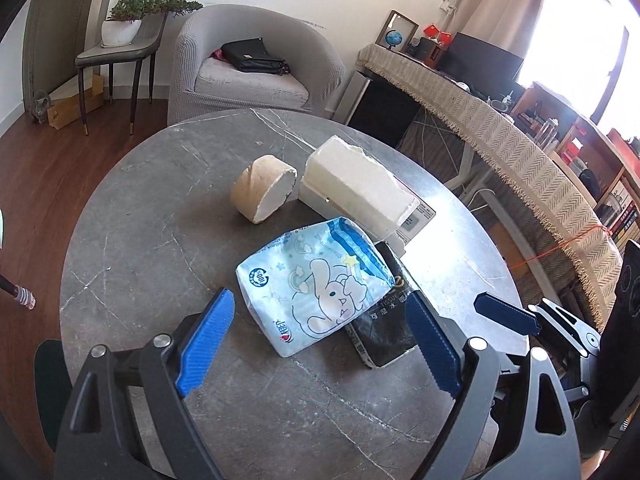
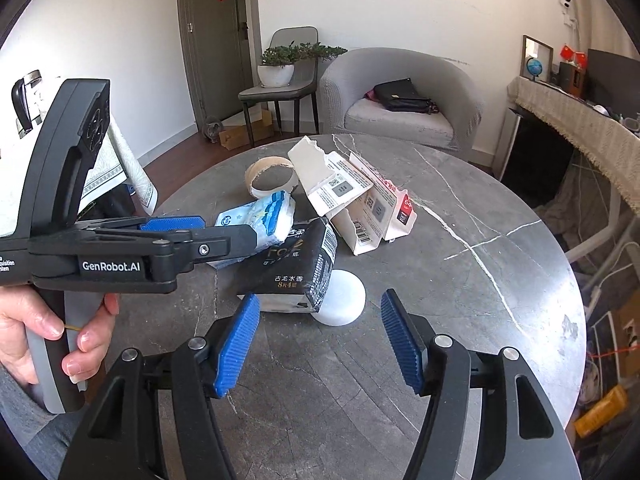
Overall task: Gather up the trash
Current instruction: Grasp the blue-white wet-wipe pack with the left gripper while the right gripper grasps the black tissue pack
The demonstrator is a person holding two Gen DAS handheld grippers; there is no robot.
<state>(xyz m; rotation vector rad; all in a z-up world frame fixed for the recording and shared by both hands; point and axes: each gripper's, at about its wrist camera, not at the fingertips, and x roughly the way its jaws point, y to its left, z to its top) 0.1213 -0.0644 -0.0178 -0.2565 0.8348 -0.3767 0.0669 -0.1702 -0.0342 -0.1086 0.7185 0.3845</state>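
Note:
Trash lies on a round grey marble table (image 1: 160,240). A light blue tissue pack with a cartoon rabbit (image 1: 316,284) rests partly on a black tissue pack (image 1: 384,320). My left gripper (image 1: 320,320) is open, its blue fingers either side of the blue pack, just short of it. Behind lie a cardboard tape roll (image 1: 262,188) and a torn white carton (image 1: 356,184). In the right wrist view my right gripper (image 2: 316,320) is open and empty, just before the black pack (image 2: 296,268) and a white ball (image 2: 344,300). The left gripper (image 2: 172,226) shows there over the blue pack (image 2: 264,216).
Torn white boxes (image 2: 348,200) and the roll (image 2: 270,178) lie mid-table. A grey armchair (image 1: 256,64) with a black bag stands behind the table, a chair with a potted plant (image 1: 120,28) to its left, and a cloth-covered desk (image 1: 500,128) to the right.

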